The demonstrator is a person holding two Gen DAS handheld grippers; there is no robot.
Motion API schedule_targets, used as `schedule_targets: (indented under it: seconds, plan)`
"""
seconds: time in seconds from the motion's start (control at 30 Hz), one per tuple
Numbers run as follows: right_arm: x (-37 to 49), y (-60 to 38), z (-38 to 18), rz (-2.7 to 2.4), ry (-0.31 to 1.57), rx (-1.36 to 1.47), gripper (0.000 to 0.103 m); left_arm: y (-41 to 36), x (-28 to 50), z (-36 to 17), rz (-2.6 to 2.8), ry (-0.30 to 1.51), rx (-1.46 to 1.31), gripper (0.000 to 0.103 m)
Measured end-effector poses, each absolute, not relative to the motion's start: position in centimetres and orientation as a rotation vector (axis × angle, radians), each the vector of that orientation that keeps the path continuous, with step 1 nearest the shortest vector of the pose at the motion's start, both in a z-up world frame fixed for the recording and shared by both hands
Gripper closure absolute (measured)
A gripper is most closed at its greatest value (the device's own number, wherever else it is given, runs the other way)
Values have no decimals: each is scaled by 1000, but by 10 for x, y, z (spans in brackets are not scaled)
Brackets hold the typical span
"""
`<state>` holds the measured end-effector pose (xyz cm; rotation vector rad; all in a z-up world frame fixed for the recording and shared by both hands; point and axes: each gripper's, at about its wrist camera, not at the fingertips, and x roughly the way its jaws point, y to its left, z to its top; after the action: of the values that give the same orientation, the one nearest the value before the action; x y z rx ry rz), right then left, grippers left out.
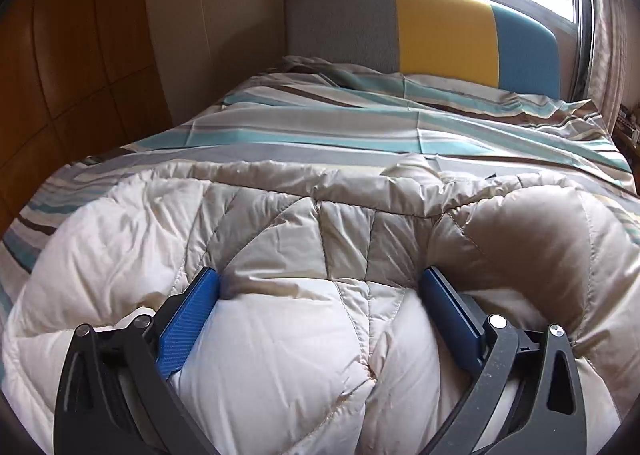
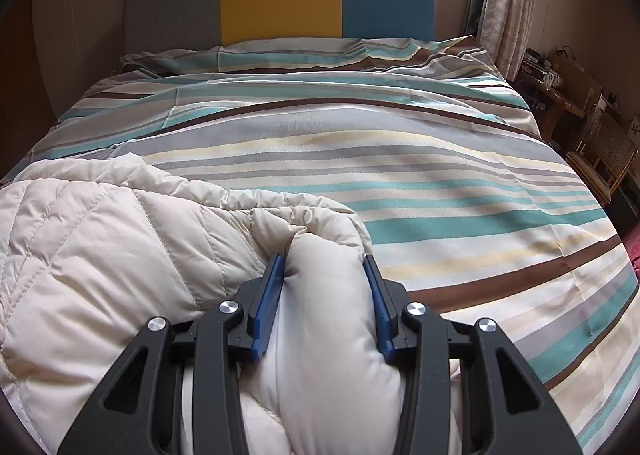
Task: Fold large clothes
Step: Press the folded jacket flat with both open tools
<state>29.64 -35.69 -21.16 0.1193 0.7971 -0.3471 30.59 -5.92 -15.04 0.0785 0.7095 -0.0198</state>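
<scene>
item: quilted coat (image 1: 280, 335), mid-fold on bed (image 2: 400, 159). left gripper (image 1: 320, 291) released; right gripper (image 2: 326, 275) clenched on bunched edge. next: left needs fresh grab.

A bed covered in a striped sheet (image 2: 420, 183) of teal, grey, cream and brown carries everything. A cream quilted down garment (image 1: 280, 335) lies directly on it, bunched under and between the left tongs and spreading ahead of them. From the right tongs, bare striped sheet stretches ahead and rightward.
</scene>
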Motion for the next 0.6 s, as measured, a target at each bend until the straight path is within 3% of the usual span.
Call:
schedule_targets:
  seconds: [0.23, 0.43, 0.6]
  plan:
    - [286, -359, -191, -328, 786, 151, 51, -61, 305, -154, -19, 711, 80, 3]
    - [246, -314, -131, -243, 560, 193, 50, -62, 304, -152, -12, 707, 86, 3]
    - [262, -259, -126, -115, 536, 175, 50, -63, 301, -152, -10, 704, 85, 3]
